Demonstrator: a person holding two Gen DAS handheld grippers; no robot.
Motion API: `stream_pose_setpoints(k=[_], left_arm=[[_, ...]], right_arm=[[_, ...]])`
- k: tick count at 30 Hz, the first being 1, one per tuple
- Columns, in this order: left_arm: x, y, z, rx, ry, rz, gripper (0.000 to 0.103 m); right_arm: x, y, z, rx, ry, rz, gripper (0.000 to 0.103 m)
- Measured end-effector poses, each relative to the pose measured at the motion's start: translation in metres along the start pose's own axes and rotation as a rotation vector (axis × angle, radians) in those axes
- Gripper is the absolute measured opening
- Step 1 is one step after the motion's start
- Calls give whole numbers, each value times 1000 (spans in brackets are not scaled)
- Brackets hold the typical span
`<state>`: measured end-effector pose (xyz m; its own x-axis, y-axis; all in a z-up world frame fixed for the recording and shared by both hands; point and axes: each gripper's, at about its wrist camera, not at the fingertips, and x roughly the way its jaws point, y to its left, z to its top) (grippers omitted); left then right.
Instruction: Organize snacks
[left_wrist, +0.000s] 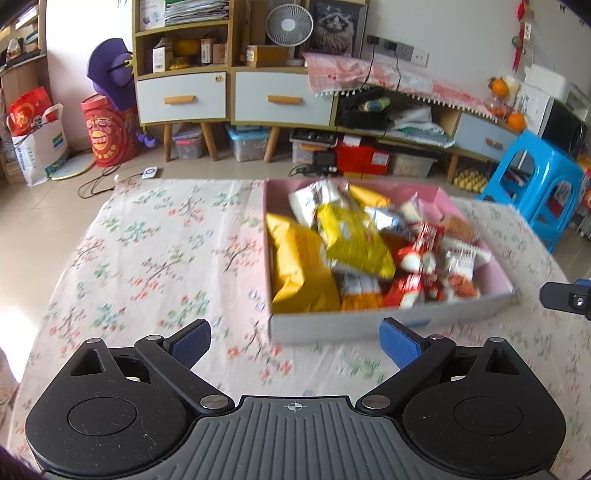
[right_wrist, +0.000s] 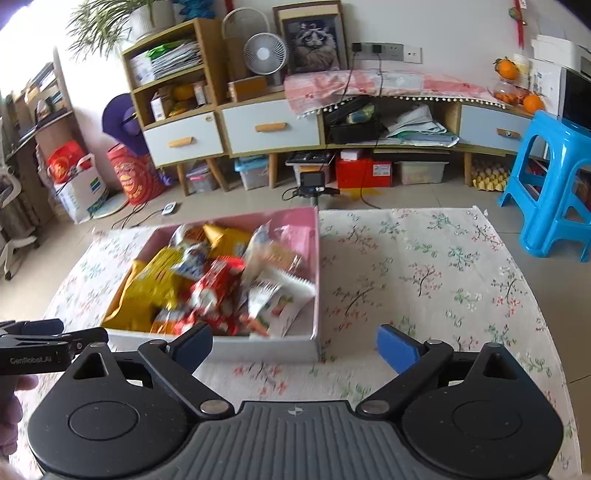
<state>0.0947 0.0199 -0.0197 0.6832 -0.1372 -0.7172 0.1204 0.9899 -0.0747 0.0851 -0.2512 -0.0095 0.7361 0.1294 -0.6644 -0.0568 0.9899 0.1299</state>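
Daylight fills the room, bright and soft, and I see no hard shadows on the flowered cloth (left_wrist: 155, 251). It comes from my left: a blown-out white patch burns at the left edge of the left wrist view, and the top left corner of the right wrist view is washed out as well. The snack packets (left_wrist: 354, 243) in the pink box (right_wrist: 280, 345) are smeared by motion blur in both views, while the cabinet (left_wrist: 236, 92) behind stays fairly sharp. The fisheye bends the shelves and the desk's edges, and the corners darken.
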Motion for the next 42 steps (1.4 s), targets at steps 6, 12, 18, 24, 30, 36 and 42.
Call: stream_pose_setpoints(k=[6,12,18,24,30,36,42], left_arm=[[-13,3,-15,5,41,39,100],[-30,5,-26,-21,65,51,102],[-47,6,-34,-56,68,52,102],[-56,8,-37,-92,77,55,102],[-60,8,-39,-96,63,90,102],[-67,8,-37,-104,33,103,102],[-68,3,-37,-95,27,105,103]], right_arm=[[-14,15,-15,-30,46,-25,89],[-27,26,-29,-19,67,-41,90],[-37,46,-41,-58,66,-84,90],[-40,66,-46,-95,69,-96,90],[-40,82,-44,-139,57,-105,91],[-37,89,-44,-148,49,-120,93],[-36,92,-46,-157,55,-122,93]])
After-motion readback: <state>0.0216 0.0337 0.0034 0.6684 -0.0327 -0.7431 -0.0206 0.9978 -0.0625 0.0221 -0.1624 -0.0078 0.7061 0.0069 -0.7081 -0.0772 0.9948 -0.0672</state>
